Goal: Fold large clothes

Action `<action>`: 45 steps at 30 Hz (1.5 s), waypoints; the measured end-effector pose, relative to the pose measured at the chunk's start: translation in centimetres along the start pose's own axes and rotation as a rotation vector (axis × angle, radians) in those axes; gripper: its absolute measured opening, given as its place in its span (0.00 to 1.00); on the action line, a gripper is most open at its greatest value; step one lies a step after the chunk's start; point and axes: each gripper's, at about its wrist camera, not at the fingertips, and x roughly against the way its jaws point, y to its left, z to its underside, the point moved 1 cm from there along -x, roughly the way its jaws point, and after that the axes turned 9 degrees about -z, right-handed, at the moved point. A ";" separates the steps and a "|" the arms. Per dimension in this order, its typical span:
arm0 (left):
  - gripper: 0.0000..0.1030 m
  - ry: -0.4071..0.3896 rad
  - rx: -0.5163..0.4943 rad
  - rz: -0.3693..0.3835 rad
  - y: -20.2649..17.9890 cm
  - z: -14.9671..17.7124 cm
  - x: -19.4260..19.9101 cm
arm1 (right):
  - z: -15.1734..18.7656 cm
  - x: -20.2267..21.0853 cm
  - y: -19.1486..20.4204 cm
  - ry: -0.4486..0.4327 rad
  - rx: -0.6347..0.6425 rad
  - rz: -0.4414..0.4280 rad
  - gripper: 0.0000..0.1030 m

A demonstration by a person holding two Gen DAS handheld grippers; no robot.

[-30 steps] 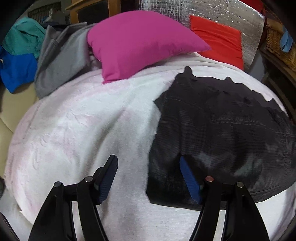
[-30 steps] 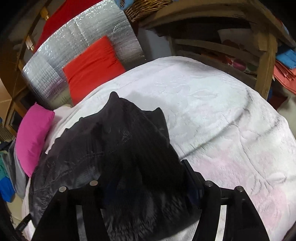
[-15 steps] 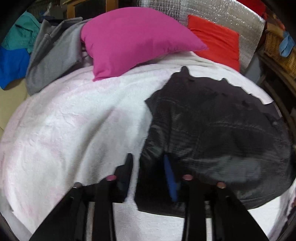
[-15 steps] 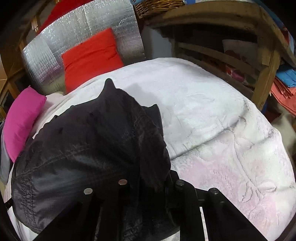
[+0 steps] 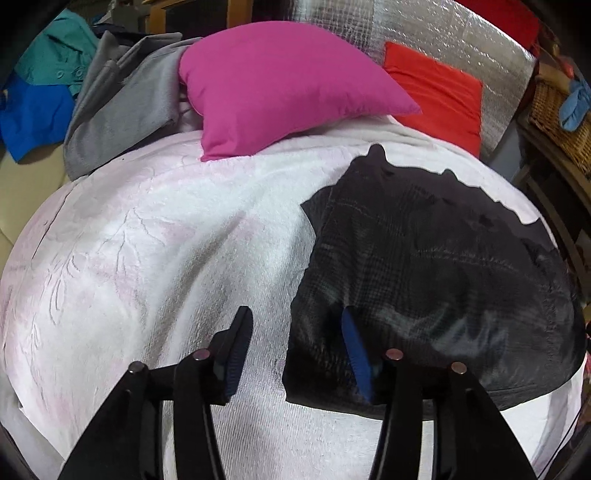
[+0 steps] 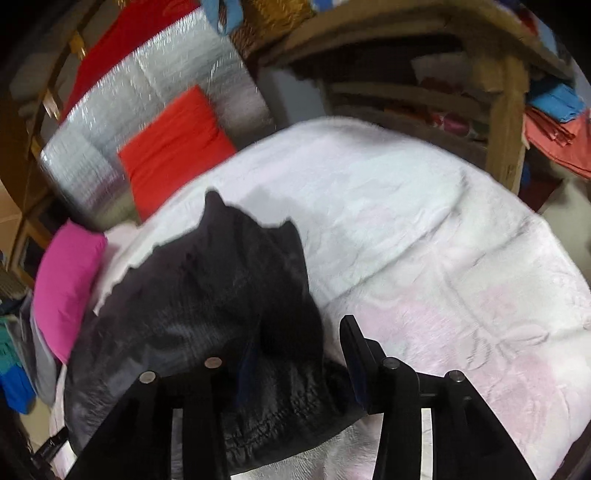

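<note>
A black quilted garment (image 5: 424,266) lies folded on a white embossed blanket (image 5: 147,240) that covers a bed. My left gripper (image 5: 295,350) hangs over the garment's near left corner. Its jaws are opening; the cloth's edge lies between the blue pads (image 5: 354,354) without being pressed. In the right wrist view the same garment (image 6: 207,295) bulges up at its near right corner. My right gripper (image 6: 301,358) straddles that corner, jaws opening, with the fabric loose between the fingers (image 6: 354,350). The blanket (image 6: 443,240) stretches away to the right.
A magenta pillow (image 5: 280,85) and a red cushion (image 5: 436,88) lean on a silver foil mat (image 5: 424,29) at the bed's head. Grey (image 5: 122,99), teal and blue clothes (image 5: 37,103) are heaped at the far left. A wooden shelf (image 6: 506,110) stands beside the bed.
Both grippers narrowed onto the garment's near corners half a second ago and have since widened again. The right view has shifted and is blurred from motion.
</note>
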 end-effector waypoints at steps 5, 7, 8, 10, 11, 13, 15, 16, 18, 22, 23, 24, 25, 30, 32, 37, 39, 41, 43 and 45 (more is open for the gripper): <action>0.62 -0.012 -0.005 0.023 -0.4 0.2 0.5 | 0.1 -0.4 0.6 0.019 0.035 0.004 0.50; 0.62 0.016 -0.015 0.033 -0.7 0.3 -0.2 | 0.2 -1.8 0.4 0.068 0.041 0.017 0.50; 0.62 0.045 -0.025 0.033 -1.0 0.5 -0.9 | 0.5 -3.0 0.3 0.115 0.049 0.030 0.42; 0.62 0.049 -0.028 0.020 -1.2 0.5 -1.2 | 1.0 -3.4 0.8 0.130 0.093 0.031 0.29; 0.62 0.037 -0.029 0.011 -1.3 0.4 -1.1 | 1.0 -2.8 1.5 0.100 0.143 0.045 0.22; 0.62 0.016 -0.037 -0.007 -1.4 0.4 -0.6 | 1.0 -1.6 2.7 0.046 0.199 0.062 0.22; 0.62 -0.007 -0.065 -0.045 -1.9 0.5 -0.4 | 1.1 -2.2 2.2 0.074 0.188 0.080 0.22; 0.62 -0.010 -0.075 -0.054 -2.0 0.5 -0.4 | 1.3 -3.0 1.7 0.116 0.165 0.087 0.22; 0.62 -0.026 -0.103 -0.079 -2.5 0.7 -0.2 | 1.2 -3.5 1.2 0.143 0.144 0.081 0.22; 0.62 -0.046 -0.127 -0.109 -2.4 0.8 0.1 | -0.5 -1.4 1.4 0.058 0.063 0.008 0.53; 0.62 -0.051 -0.133 -0.117 -2.5 0.8 0.1 | -1.2 -1.2 1.2 0.019 0.024 -0.009 0.75; 0.62 -0.052 -0.137 -0.122 -2.5 0.8 0.0 | -1.9 -1.1 1.2 -0.019 -0.001 -0.025 0.77; 0.62 -0.054 -0.141 -0.126 -2.6 0.7 0.0 | -2.6 -1.4 1.4 -0.031 -0.004 -0.042 0.77; 0.62 -0.075 -0.182 -0.160 -3.3 0.5 -0.3 | -4.7 -6.7 3.2 0.074 0.020 -0.022 0.76; 0.62 -0.085 -0.198 -0.173 -3.5 0.6 -0.3 | -4.8 -8.8 3.8 0.137 0.040 0.014 0.76; 0.62 -0.103 -0.227 -0.200 -4.1 0.4 -0.4 | -5.0 -9.8 4.7 0.133 0.094 0.071 0.21; 0.62 -0.104 -0.229 -0.204 -4.2 0.4 -0.4 | -5.1 -8.9 4.8 0.095 0.108 0.084 0.19; 0.62 -0.105 -0.227 -0.205 -4.1 0.4 -0.3 | -4.6 -9.2 4.3 0.105 0.120 0.125 0.18; 0.62 -0.104 -0.228 -0.205 -4.2 0.5 -0.3 | -3.9 -10.5 3.4 0.156 0.113 0.137 0.18; 0.62 -0.103 -0.228 -0.208 -4.2 0.6 -0.3 | -3.7 -9.9 3.5 0.153 0.123 0.137 0.18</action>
